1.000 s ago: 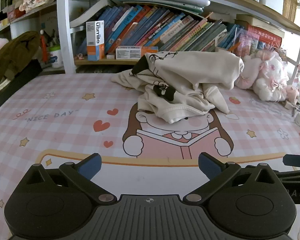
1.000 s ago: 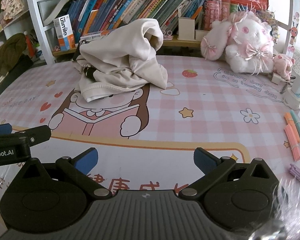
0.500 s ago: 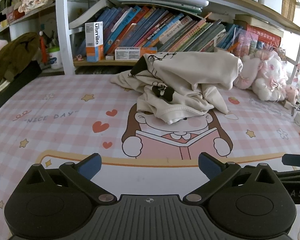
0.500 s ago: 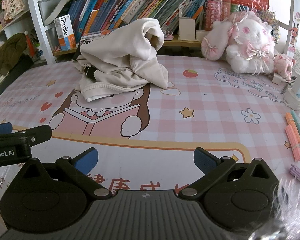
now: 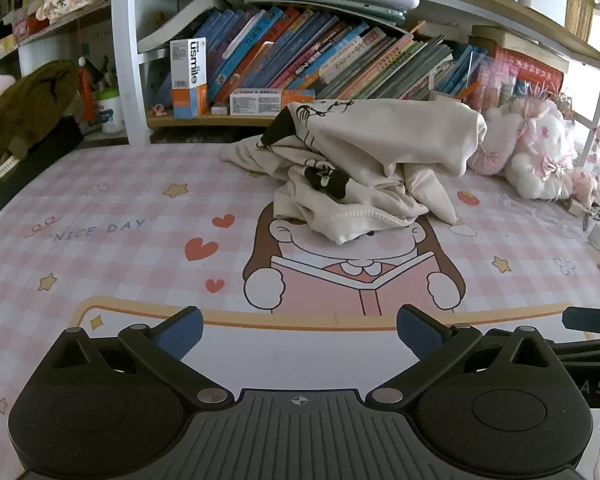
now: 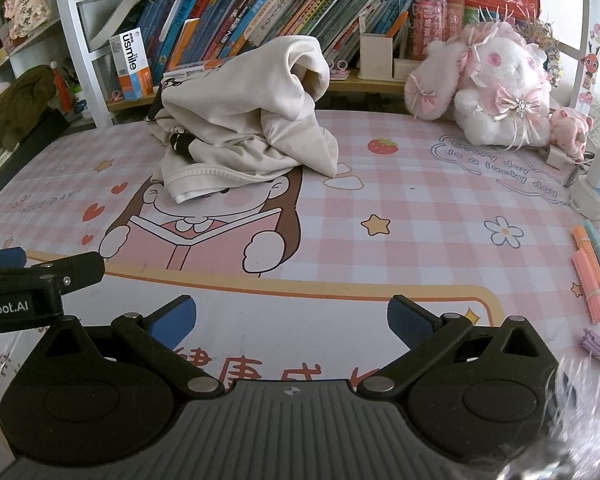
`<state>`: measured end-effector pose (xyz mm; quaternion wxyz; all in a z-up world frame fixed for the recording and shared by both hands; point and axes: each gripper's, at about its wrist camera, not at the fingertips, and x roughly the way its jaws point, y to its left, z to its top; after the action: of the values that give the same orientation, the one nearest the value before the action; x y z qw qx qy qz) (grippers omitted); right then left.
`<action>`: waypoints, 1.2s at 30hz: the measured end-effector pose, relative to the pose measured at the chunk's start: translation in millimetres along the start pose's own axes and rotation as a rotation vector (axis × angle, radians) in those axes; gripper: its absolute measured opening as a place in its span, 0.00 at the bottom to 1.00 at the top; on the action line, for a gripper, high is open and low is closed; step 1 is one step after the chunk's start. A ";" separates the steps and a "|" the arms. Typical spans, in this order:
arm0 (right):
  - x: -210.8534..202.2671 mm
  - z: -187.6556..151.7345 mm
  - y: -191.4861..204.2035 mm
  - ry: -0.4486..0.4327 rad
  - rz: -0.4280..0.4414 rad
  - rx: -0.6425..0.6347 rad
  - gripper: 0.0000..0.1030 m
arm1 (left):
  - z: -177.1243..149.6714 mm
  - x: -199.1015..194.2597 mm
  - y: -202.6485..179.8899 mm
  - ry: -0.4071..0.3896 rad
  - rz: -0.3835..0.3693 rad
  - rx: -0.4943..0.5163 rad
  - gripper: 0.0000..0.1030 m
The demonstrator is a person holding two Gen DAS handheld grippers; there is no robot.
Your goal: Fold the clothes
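Two handheld grippers hover low over the near edge of a tabletop. The left gripper (image 5: 298,330) has its two blue-padded jaws spread wide apart and holds nothing. The right gripper (image 6: 291,318) is likewise wide apart and empty.

One cream garment (image 5: 374,164) with black cartoon printing lies crumpled in a heap toward the far edge of the tabletop, near the middle, well apart from both grippers. To its right, at the far right corner, sit one large white-and-pink plush rabbit (image 6: 500,92) and one smaller pink plush (image 6: 570,126). Along the right edge lie several bundles of coloured sticks (image 6: 590,268).

A pink checked mat (image 6: 420,216) printed with a reading cartoon girl, hearts and stars covers the tabletop. Behind it stands a bookshelf (image 5: 300,60) packed with leaning books.
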<state>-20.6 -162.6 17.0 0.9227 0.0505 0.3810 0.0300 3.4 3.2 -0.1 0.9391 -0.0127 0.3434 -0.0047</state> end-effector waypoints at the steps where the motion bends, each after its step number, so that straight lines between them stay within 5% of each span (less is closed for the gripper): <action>1: 0.0 0.0 -0.1 0.000 0.000 0.000 1.00 | 0.0 -0.2 -0.3 -0.002 0.001 0.001 1.00; 36: -0.6 -1.8 -5.9 0.011 0.039 -0.007 1.00 | 0.4 -10.7 -11.0 -0.048 -0.014 0.013 1.00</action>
<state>-22.1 -168.4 15.5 0.9201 0.0544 0.3847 0.0498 -4.5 -7.5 7.3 0.9471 -0.0088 0.3206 -0.0131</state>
